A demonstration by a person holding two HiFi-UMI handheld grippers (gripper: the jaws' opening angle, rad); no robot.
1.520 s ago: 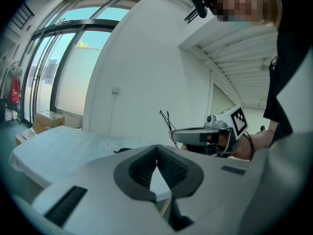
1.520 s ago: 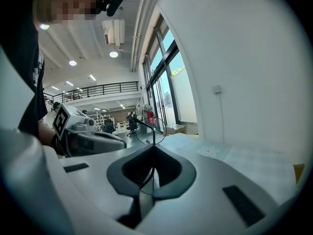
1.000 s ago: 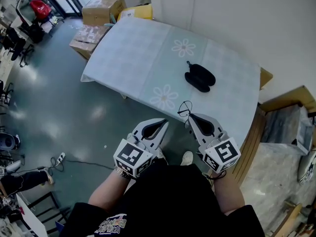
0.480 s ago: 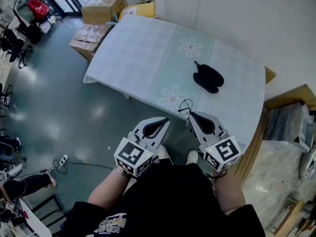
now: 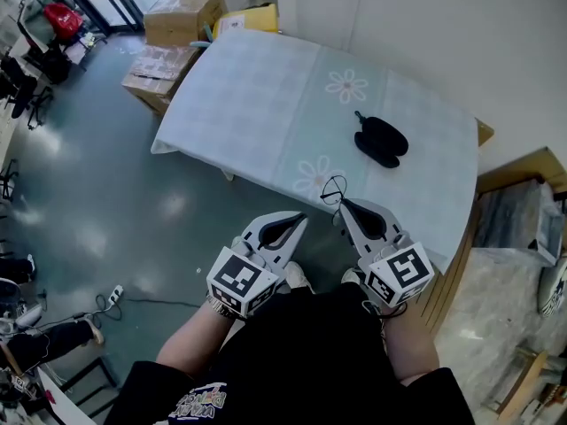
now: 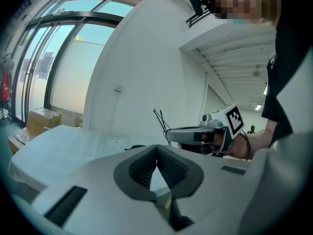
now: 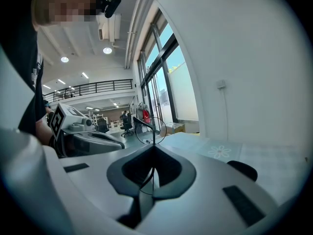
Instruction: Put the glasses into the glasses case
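The black glasses case (image 5: 381, 141) lies on the far right part of the table (image 5: 257, 104), which wears a pale blue cloth with flower prints. Thin wire-rimmed glasses (image 5: 332, 190) stick up from my right gripper (image 5: 341, 207), which is shut on them, short of the table's near edge. In the right gripper view the glasses (image 7: 149, 129) rise from the closed jaws, and the case (image 7: 243, 169) shows low at the right. My left gripper (image 5: 296, 219) hangs beside the right one over the floor, shut with nothing in it. The left gripper view shows its own tips (image 6: 156, 147) meeting.
Cardboard boxes (image 5: 182, 14) and a yellow package (image 5: 248, 20) stand on the floor past the table's far left corner. A white wall runs behind the table. Wooden furniture (image 5: 530, 171) and clutter fill the right side. Grey-green floor lies to the left.
The table and case have shifted slightly right and nearer in the head view as the person moves up to the table. Both grippers keep their pose and grip.
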